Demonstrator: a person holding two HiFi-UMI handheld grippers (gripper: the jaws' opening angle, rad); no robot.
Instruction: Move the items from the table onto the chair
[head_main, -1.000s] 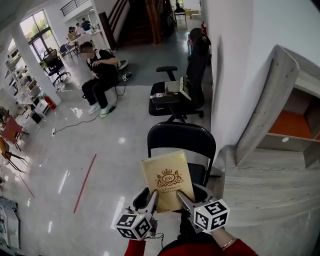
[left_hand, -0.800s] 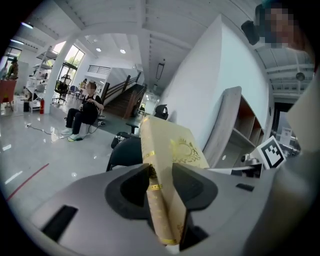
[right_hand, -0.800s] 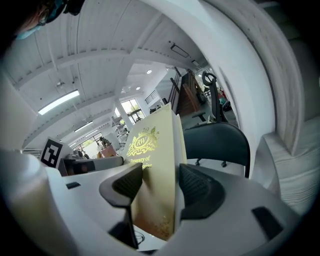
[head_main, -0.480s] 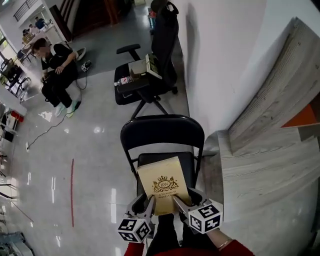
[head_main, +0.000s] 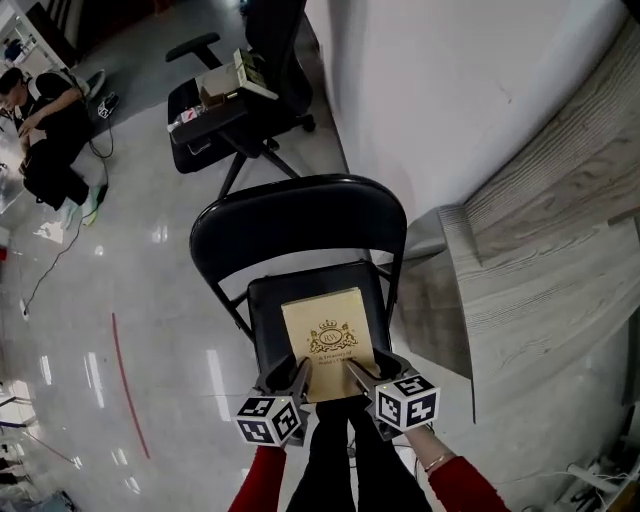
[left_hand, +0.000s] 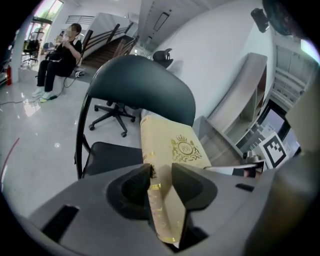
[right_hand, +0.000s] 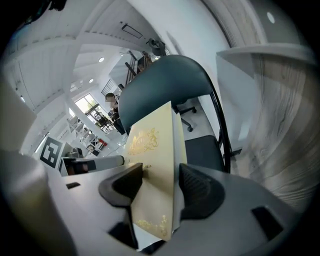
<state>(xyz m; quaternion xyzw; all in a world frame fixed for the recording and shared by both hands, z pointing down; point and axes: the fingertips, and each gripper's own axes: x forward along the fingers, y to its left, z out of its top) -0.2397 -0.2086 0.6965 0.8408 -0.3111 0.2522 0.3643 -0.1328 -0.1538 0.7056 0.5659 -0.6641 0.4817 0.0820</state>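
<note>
A cream hardcover book (head_main: 328, 340) with a gold crest is held flat just over the seat of a black folding chair (head_main: 298, 222). Whether it touches the seat I cannot tell. My left gripper (head_main: 299, 373) grips its near left corner and my right gripper (head_main: 353, 371) its near right corner. In the left gripper view the book (left_hand: 176, 146) runs between the pads of the left gripper (left_hand: 161, 173), whose jaws are closing slightly on its spine edge. In the right gripper view the book (right_hand: 154, 141) is pinched in the right gripper (right_hand: 160, 176), above the black seat (right_hand: 202, 152).
A grey wooden stepped structure (head_main: 545, 265) stands right of the chair against a white wall. Behind the chair, a black office chair (head_main: 222, 105) carries small boxes. A person (head_main: 45, 125) sits at the far left. A red line (head_main: 128, 385) marks the glossy floor.
Both grippers have carried the book forward and down to the chair seat. The head view has tilted lower, so the chair now fills the middle.
</note>
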